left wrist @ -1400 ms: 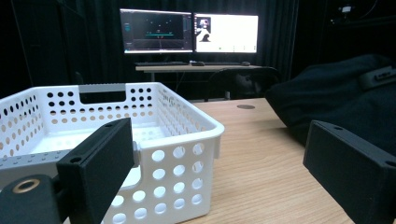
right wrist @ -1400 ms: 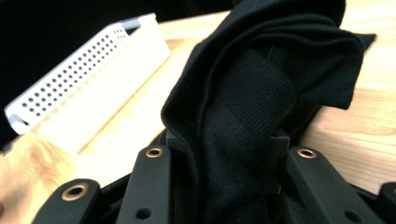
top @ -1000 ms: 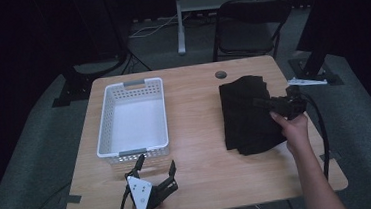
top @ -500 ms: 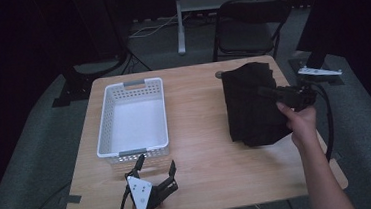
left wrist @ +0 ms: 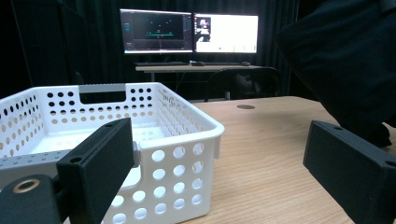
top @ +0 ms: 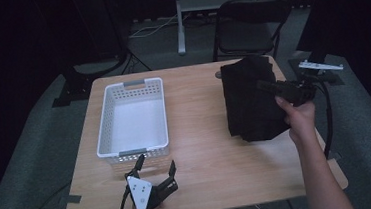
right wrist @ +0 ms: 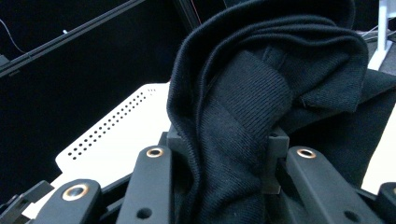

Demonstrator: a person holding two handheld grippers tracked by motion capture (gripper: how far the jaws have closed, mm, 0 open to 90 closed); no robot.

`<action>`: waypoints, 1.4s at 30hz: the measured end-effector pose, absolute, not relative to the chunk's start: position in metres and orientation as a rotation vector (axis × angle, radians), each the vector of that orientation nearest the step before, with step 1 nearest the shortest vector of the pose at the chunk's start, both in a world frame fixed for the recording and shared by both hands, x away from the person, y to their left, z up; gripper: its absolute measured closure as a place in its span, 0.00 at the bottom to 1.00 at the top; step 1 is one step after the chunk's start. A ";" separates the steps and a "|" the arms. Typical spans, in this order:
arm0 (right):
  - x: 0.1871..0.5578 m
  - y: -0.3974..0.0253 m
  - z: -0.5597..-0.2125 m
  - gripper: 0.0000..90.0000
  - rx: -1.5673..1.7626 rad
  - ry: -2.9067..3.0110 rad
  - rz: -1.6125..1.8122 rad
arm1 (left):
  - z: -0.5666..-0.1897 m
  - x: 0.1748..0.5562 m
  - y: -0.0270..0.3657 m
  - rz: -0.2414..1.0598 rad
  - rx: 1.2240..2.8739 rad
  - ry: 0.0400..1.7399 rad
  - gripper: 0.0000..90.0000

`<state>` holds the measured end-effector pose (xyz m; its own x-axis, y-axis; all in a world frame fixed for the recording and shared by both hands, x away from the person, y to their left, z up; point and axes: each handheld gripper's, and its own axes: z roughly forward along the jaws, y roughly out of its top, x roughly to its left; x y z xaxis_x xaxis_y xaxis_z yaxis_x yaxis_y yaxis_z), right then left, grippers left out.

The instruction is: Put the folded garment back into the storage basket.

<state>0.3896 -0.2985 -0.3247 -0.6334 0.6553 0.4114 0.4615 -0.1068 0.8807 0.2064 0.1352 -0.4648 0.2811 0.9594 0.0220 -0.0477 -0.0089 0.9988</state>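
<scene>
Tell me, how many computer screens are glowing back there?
2: the left monitor and the right monitor stand side by side on a desk beyond the table; others may be hidden.

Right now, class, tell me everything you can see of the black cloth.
The black cloth is a dark, ribbed knit fabric, bunched in soft folds. The right gripper has its jaws shut on a gathered fold and holds it up over the right side of the wooden table; whether its lower edge touches the tabletop is unclear. It hangs apart from the white basket.

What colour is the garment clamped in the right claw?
Black, a ribbed knit garment, plain with no pattern. The right gripper view shows it best, bunched in the right claw.
</scene>
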 end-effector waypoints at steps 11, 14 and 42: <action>0.398 -0.276 -0.319 0.74 1.236 1.997 1.871 | -0.465 0.206 0.135 1.030 1.305 0.956 0.11; 0.400 -0.270 -0.319 0.74 1.231 2.000 1.886 | -0.465 0.206 0.135 1.030 1.304 0.956 0.11; 0.425 -0.191 -0.306 0.74 1.131 2.086 1.988 | -0.465 0.206 0.136 1.029 1.304 0.949 0.11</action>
<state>0.4252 -0.1914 -0.3055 -0.7321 0.5215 0.4382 0.4628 -0.0912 0.8817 0.2058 0.1359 -0.4650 0.2851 0.9582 0.0224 -0.0547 -0.0071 0.9985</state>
